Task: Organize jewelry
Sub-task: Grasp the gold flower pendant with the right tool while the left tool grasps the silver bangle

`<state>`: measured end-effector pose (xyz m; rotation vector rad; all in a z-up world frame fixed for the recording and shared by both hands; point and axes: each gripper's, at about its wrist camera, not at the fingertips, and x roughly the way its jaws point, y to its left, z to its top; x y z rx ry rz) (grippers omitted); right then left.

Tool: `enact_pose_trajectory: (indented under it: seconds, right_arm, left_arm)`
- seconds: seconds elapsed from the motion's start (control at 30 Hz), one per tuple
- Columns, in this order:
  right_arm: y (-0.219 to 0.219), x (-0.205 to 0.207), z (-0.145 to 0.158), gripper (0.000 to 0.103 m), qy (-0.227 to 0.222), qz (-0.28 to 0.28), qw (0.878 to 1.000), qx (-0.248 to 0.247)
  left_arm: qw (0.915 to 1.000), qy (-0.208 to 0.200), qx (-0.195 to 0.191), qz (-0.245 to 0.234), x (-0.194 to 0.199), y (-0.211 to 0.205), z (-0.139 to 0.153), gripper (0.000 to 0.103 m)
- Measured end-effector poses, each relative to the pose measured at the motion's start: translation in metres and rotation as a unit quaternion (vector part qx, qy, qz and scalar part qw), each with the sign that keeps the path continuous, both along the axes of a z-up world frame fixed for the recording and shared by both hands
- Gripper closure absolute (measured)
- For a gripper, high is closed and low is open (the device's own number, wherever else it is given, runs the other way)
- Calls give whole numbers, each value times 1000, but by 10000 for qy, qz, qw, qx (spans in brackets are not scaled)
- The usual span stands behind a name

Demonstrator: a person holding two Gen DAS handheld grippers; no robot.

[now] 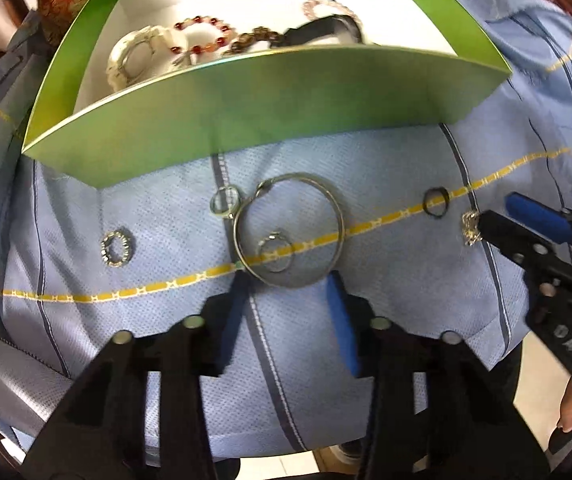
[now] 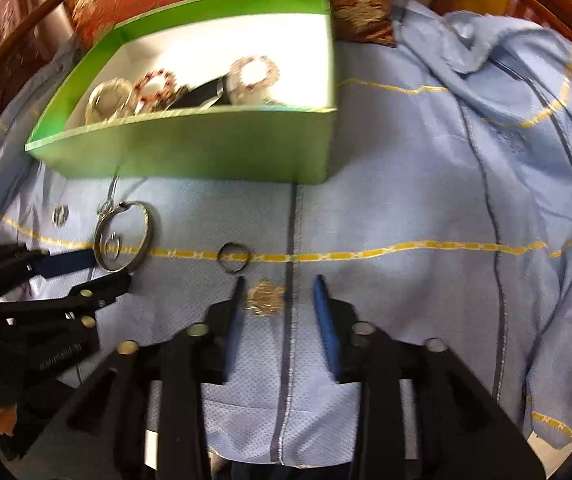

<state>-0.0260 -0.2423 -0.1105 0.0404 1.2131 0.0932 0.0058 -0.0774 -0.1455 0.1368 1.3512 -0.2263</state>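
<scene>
Left gripper (image 1: 286,284) nearest the lens, jaws apart, nothing held, tips at the near edge of the silver bangle (image 1: 289,230), which lies flat on the blue cloth (image 1: 385,312). Small ring (image 1: 276,256) sits inside the bangle hoop; another silver ring (image 1: 225,201) touches its far-left rim. Beaded ring (image 1: 116,247) off to the left, dark ring (image 1: 436,202) to the right, both apart from the rest. Right gripper (image 2: 278,286) also spread wide and empty, straddling the crumpled gold chain (image 2: 265,299) on the cloth, chain nearer its left finger. Judgement: pickup step, both tools lined up on loose pieces, neither closed yet. Next move probably needs the right one lowered so the pads bracket the chain fully before closing; chain is a loose heap, may slip or trail. Bangle is thin and flat on soft fabric, so the left tool likely has to pinch the rim, and the ring inside could get dragged. Green box (image 1: 246,104), white inside, sits just beyond the loose pieces, already holding a pale bracelet (image 1: 138,54), red bead bracelet (image 1: 206,34), pink bead bracelet (image 2: 254,70), brown beads, and a dark item I can't identify.
</scene>
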Motion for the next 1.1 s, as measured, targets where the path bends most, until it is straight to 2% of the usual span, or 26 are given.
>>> enact_pose_trajectory:
  seconds: [0.1, 0.13, 0.17, 0.3, 0.37, 0.47, 0.53, 0.63, 0.77, 0.87, 0.93, 1.0, 1.1]
  right_arm:
    - [-9, -2, 3, 61, -49, -160, 9999, 11]
    - [-12, -3, 3, 61, -35, -217, 9998, 38]
    - [-15, -3, 2, 61, -6, -249, 9997, 76]
    - [-18, -9, -7, 61, 150, -290, 9993, 189]
    - [-15, -10, -10, 61, 202, -268, 9993, 174]
    - [-9, -12, -14, 61, 240, -184, 9994, 146]
    - [-4, -11, -16, 61, 272, -94, 9995, 121]
    - [5, -13, -18, 61, 271, 36, 9996, 36]
    - [17, -18, -14, 45, 99, 265, 9994, -200]
    - [24, -21, -12, 45, 1, 439, 9984, -351]
    - [27, -20, -13, 45, -1, 491, 9979, -411]
    - [29, -19, -17, 45, 4, 496, 9977, -465]
    - [31, -16, -22, 45, -33, 497, 9974, -527]
  left_arm:
    - [9989, 182, -389, 178, 7, 13, 2, 61]
    - [9980, 251, -528, 237, 8, 20, 4, 48]
    - [9972, 274, -631, 288, 10, 26, 6, 42]
    - [9917, 305, -1051, 682, 18, 58, 17, 41]
    - [9892, 360, -1088, 909, 22, 72, 16, 40]
    - [9888, 432, -985, 1037, 27, 76, 11, 40]
    - [9933, 279, -734, 843, 28, 61, 12, 40]
    - [9981, -31, -479, 380, 27, 29, 17, 33]
    - [9995, -252, -147, 112, 34, 1, 15, 29]
    - [9996, -220, 115, 96, 41, -11, 4, 29]
    - [9993, -260, 258, 88, 37, -29, -1, 31]
    - [9990, -359, 258, 45, 37, -41, 0, 43]
    - [9991, -362, 205, 75, 31, -35, 1, 44]
